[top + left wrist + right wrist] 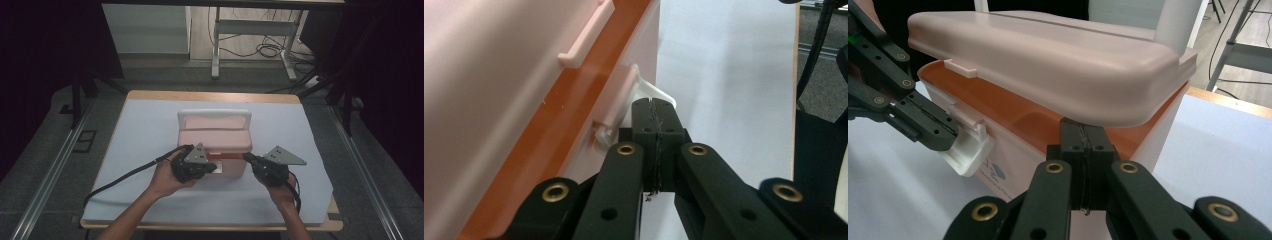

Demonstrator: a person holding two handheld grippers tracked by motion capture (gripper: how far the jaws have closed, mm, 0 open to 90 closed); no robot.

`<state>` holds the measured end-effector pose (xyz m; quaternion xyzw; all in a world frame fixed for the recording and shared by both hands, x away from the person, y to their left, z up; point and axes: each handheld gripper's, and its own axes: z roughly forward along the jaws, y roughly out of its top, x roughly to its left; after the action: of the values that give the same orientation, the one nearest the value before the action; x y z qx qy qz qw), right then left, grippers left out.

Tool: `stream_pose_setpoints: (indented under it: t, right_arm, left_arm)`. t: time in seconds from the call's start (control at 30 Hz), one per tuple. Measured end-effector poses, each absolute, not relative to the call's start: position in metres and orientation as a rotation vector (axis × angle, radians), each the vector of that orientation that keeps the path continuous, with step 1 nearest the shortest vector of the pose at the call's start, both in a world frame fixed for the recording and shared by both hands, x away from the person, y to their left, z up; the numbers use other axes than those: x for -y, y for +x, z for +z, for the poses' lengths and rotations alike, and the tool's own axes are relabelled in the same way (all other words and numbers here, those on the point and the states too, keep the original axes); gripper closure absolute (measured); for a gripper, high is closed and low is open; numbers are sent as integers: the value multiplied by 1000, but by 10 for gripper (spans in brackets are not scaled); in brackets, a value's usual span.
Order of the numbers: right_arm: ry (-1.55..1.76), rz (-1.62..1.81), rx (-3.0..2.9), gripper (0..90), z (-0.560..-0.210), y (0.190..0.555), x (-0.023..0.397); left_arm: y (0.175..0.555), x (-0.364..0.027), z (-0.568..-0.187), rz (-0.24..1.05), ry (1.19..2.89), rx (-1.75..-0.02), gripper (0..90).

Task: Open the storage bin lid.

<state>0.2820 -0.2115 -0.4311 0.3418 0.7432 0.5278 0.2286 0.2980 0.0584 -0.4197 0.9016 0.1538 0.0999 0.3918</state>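
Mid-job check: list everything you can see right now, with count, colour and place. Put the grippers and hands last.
storage box: one, pale pink body with an orange inner rim, middle of the table
lid: one, pale pink, raised slightly off the box at its front
handle: one, white, across the back of the lid
latch: one, white, front of the box, flipped open
table cover: one, white, over the wooden table
frame stand: one, grey, on the floor beyond the table
left gripper: one, black, shut, tips at the latch
right gripper: one, black, shut, tips under the lid's front edge
hands: two, one behind each gripper
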Motion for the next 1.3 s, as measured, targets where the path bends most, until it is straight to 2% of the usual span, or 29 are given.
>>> stream_pose_setpoints:
  t: [0.63,1.3]
  right_arm:
    - [922,1446,-2040,898,-420,286,211]
    - [931,1456,-2045,897,-391,305,215]
  left_arm:
    - [300,-58,-421,250,2294,-394,900]
    - [300,-58,-421,250,2298,-391,900]
